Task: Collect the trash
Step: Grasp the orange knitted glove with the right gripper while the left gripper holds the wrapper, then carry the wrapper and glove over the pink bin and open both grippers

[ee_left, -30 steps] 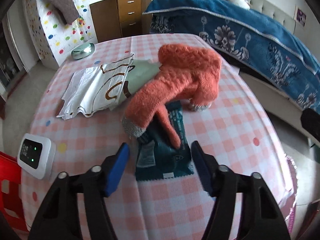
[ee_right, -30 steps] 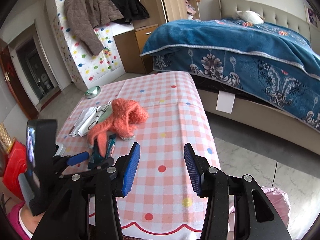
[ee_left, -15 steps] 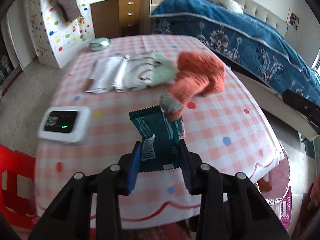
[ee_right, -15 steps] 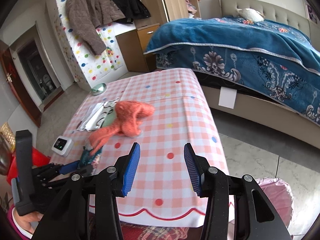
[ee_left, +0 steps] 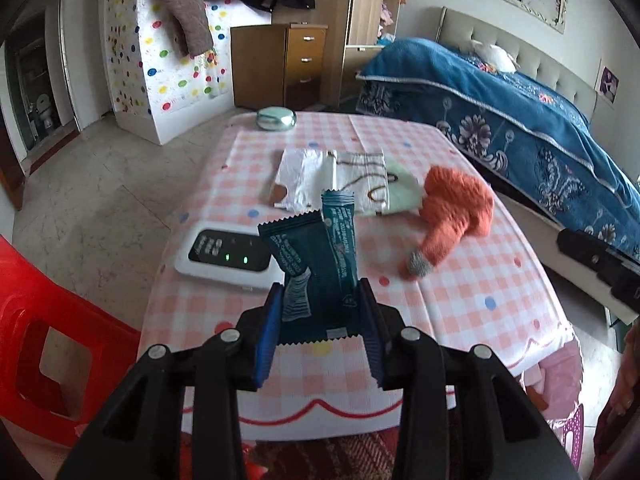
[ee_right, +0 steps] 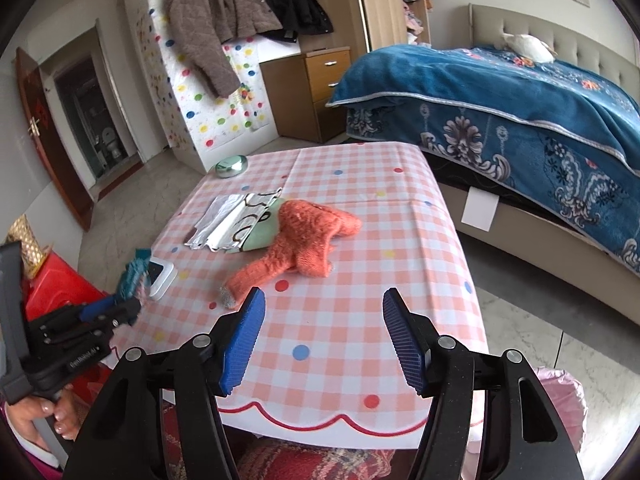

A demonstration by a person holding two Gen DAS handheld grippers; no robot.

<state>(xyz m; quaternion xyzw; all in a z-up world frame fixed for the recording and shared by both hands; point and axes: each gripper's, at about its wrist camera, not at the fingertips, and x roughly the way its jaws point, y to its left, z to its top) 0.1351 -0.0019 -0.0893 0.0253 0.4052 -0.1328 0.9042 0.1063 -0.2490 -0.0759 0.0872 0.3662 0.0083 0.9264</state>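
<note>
My left gripper (ee_left: 322, 320) is shut on a dark green snack wrapper (ee_left: 316, 256) and holds it upright above the near left edge of the table. It also shows in the right wrist view (ee_right: 132, 274), at the left. A flattened silver and white wrapper (ee_left: 340, 178) lies mid-table, seen too in the right wrist view (ee_right: 232, 226). My right gripper (ee_right: 324, 340) is open and empty, above the near edge of the checked tablecloth (ee_right: 360, 280).
An orange knitted glove (ee_left: 452, 212) lies over a pale green item (ee_left: 400, 192). A white device with green lights (ee_left: 224, 256) sits near the left edge. A round metal tin (ee_left: 276, 119) is at the far edge. A red stool (ee_left: 44, 340) stands left; the bed (ee_right: 520, 100) is right.
My left gripper closed on the green wrapper, lifted it off the table from under the glove, and drew back toward the near left. My right gripper stayed open.
</note>
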